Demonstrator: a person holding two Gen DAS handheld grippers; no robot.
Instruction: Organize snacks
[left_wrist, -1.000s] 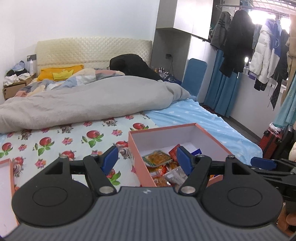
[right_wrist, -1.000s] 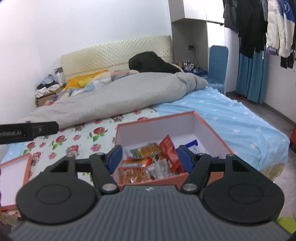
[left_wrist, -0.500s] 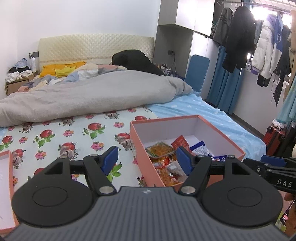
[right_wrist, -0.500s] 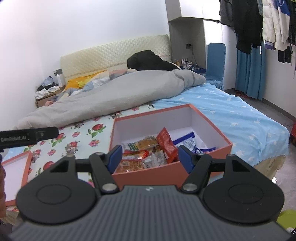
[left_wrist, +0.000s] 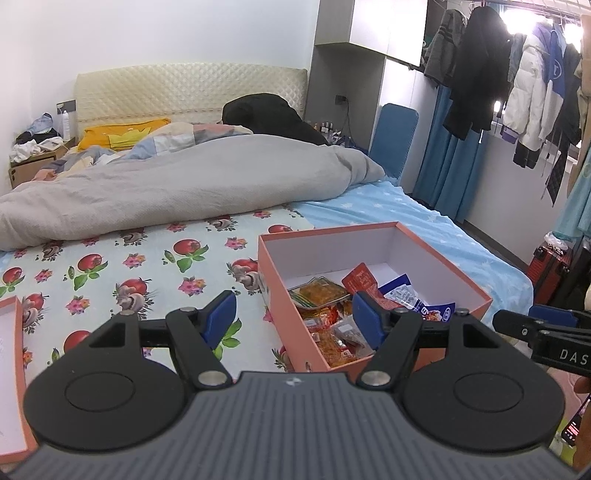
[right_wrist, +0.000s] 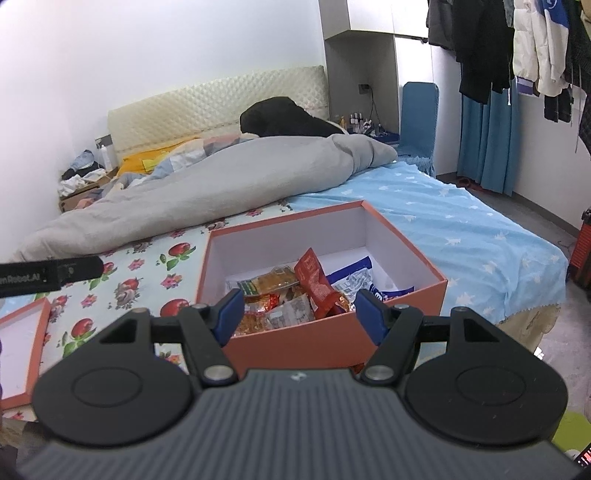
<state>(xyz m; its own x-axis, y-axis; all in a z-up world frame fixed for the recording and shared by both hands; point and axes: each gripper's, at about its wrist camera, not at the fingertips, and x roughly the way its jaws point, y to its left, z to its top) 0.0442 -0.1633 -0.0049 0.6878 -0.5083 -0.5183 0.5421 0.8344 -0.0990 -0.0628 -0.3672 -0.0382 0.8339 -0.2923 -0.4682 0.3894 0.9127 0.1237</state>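
Note:
An orange box (left_wrist: 443, 258) (right_wrist: 332, 341) with white inner walls sits open on the bed near its front edge. Inside lie several snack packets: an orange-yellow one (left_wrist: 317, 291) (right_wrist: 267, 282), a red one (left_wrist: 364, 277) (right_wrist: 314, 278) and a blue and white one (left_wrist: 406, 295) (right_wrist: 352, 275). My left gripper (left_wrist: 293, 317) hovers open over the box's left wall, nothing between its blue pads. My right gripper (right_wrist: 299, 312) hangs open just in front of the box's near wall, also empty.
The box's lid (left_wrist: 9, 369) (right_wrist: 22, 343) lies on the flowered sheet (left_wrist: 147, 266) to the left. A grey duvet (left_wrist: 177, 192) covers the far half of the bed. Coats on a rail (left_wrist: 517, 81) and a blue curtain stand at the right.
Both grippers have sunk a little, and the box now shows more of its inside in each view. Their jaws kept the same width.

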